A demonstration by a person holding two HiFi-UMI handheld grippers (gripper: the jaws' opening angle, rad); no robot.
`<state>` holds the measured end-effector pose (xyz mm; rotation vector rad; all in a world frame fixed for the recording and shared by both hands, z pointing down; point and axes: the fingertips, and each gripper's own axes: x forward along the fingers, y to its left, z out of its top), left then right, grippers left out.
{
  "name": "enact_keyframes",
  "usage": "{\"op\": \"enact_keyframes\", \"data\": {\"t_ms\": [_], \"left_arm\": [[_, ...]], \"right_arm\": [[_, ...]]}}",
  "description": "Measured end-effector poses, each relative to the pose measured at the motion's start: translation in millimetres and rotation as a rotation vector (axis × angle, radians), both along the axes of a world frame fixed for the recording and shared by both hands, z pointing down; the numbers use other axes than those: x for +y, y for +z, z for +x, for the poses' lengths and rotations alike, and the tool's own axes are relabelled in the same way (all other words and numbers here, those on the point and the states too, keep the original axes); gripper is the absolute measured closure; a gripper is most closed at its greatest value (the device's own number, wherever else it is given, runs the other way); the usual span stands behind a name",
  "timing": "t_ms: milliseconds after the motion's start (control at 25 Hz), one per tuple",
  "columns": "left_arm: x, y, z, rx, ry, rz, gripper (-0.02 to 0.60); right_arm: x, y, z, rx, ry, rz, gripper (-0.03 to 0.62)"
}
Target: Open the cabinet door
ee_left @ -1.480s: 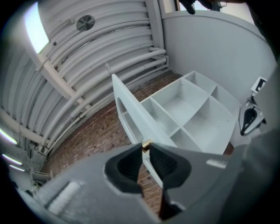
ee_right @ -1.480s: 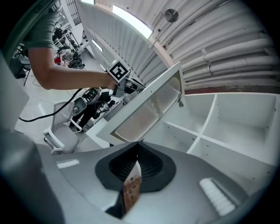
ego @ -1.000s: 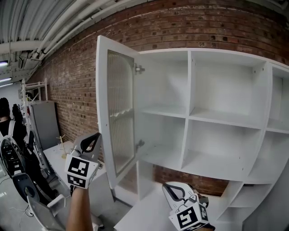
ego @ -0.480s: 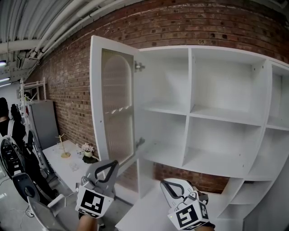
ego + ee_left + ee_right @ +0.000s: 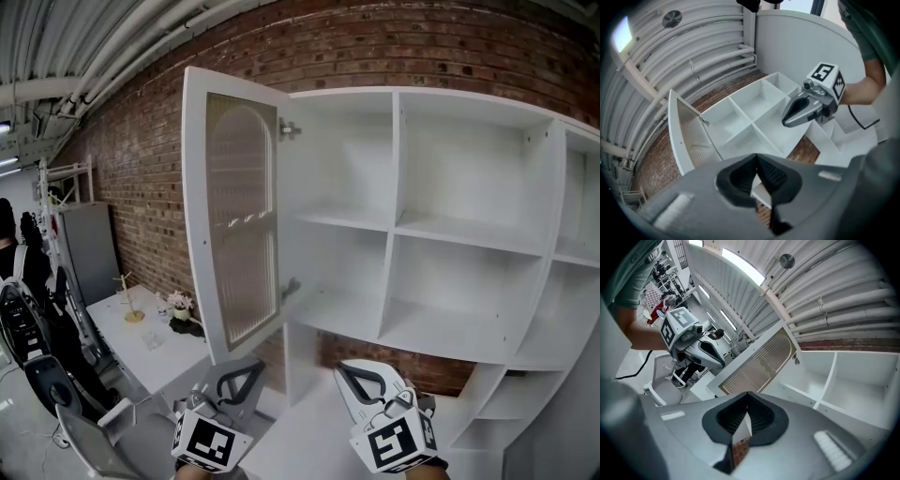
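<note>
The white cabinet (image 5: 392,206) hangs on a brick wall, its shelves bare. Its ribbed-glass door (image 5: 239,225) stands swung out to the left on its hinges, well away from the frame. My left gripper (image 5: 242,375) is low in the head view, below the door's bottom edge and apart from it, jaws shut on nothing. My right gripper (image 5: 361,380) sits beside it, under the lower shelf, also shut and empty. The left gripper view shows the door (image 5: 689,140) and the right gripper (image 5: 806,105). The right gripper view shows the door (image 5: 759,364) and the left gripper (image 5: 701,350).
A white table (image 5: 159,361) with a small flower pot (image 5: 178,305) stands left of the cabinet. A grey locker (image 5: 89,253) and a person (image 5: 19,272) are farther left, and a chair (image 5: 75,431) sits at the bottom left. A white ledge (image 5: 300,431) lies under the cabinet.
The door has swung further open to the left. My left gripper has dropped from beside the door's outer edge down and right. The right gripper has barely moved.
</note>
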<state>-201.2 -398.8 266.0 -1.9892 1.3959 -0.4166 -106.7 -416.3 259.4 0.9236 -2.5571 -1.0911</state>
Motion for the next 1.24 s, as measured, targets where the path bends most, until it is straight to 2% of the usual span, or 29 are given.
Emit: {"op": "enact_keyframes", "data": {"t_ms": [440, 1240], "left_arm": [[9, 16, 15, 0.003, 0.037, -0.019, 0.58], [14, 31, 2, 0.029, 0.044, -0.042, 0.58]], "right_arm": [[5, 2, 0, 0.008, 0.0, -0.016, 0.588], [11, 6, -5, 0.02, 0.013, -0.029, 0.588]]}}
